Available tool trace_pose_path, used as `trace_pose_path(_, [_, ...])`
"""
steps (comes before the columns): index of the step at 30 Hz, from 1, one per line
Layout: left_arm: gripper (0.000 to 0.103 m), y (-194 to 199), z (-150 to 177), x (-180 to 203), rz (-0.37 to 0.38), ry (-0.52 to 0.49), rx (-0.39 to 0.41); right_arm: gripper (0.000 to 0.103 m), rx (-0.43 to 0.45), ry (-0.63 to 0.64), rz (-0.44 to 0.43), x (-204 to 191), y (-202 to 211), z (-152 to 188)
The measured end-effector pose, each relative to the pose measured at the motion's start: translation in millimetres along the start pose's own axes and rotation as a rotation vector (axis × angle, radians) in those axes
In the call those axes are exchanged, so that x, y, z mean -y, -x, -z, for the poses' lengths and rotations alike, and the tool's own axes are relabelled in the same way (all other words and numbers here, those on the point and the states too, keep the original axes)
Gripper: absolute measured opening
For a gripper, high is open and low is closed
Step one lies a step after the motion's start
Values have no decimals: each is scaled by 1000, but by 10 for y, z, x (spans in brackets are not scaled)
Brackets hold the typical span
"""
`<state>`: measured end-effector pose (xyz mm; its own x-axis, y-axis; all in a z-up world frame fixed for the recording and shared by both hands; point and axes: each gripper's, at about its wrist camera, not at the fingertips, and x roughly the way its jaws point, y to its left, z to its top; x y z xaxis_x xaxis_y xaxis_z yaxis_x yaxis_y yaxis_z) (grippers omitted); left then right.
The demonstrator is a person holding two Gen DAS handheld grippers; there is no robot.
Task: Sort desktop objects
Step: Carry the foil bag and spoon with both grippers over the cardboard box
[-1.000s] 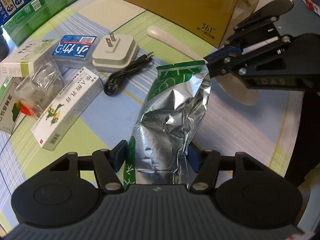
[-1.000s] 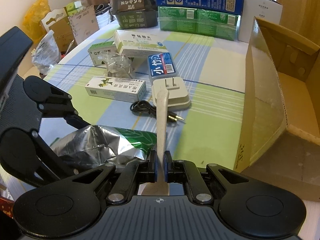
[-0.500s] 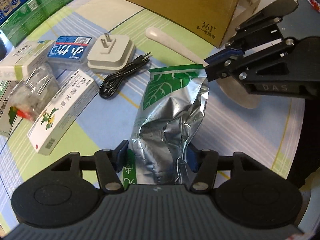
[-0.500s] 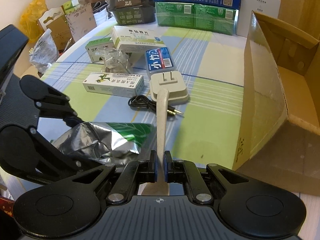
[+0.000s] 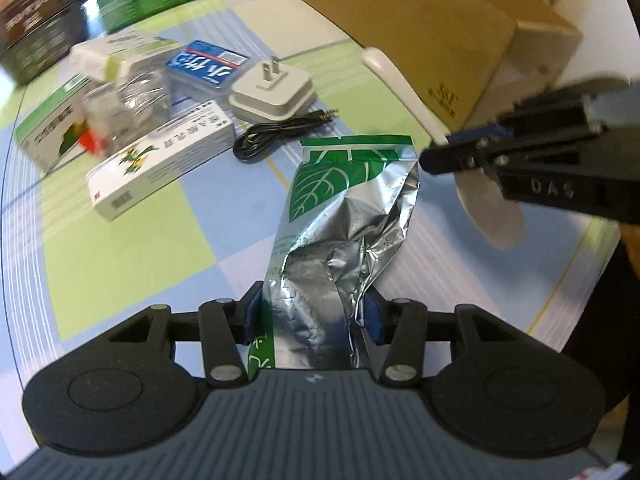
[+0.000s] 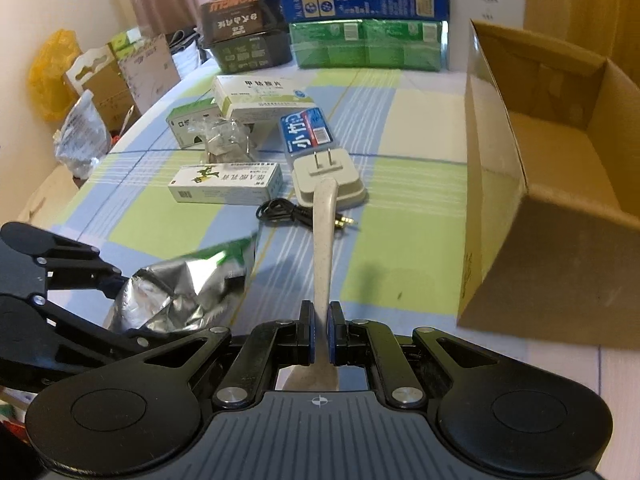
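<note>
Cardboard box [image 6: 560, 184] lies open, nothing visible inside, beside the spoon [image 6: 325, 248].

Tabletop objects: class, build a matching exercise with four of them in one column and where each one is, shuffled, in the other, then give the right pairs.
Column 1:
1. foil bag
2. spoon
3. black cable
4. cardboard box

Column 2:
A. lying on the tablecloth beside the white plug adapter
B. clamped in the right tool
C. standing open at the table's right side
D. clamped in the left tool

Pairs: 1-D, 2-B, 3-A, 4-C
</note>
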<state>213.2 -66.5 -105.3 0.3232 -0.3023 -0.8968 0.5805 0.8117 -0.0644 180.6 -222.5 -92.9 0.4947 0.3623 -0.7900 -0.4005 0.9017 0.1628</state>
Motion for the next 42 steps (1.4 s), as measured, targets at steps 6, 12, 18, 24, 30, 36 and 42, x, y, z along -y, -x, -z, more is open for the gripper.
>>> trace_pose_path(6, [44, 249, 48, 37, 7, 148, 65, 3, 32, -48, 16, 12, 242, 41])
trace_pose_path(12, [44, 584, -14, 137, 0, 241, 133, 3, 140, -83, 25, 45, 778, -109])
trace_pose_path(18, [44, 977, -378, 431, 9, 220, 221, 3, 237, -136, 50, 306, 1368, -382])
trace_pose_path(24, [44, 1164, -928, 812, 47, 176, 282, 3, 262, -176, 148, 839, 1657, -606])
trace_pose_path(30, [44, 1042, -1500, 1172, 78, 156, 304, 3, 249, -209, 206, 1341, 1648, -706])
trace_pose_path(36, [44, 733, -1887, 1367, 101, 138, 290, 3, 223, -218, 217, 1679, 1453, -809])
trace_pose_path(42, [44, 403, -2063, 1388, 105, 149, 264, 3, 196, -239, 211, 1879, 1211, -872])
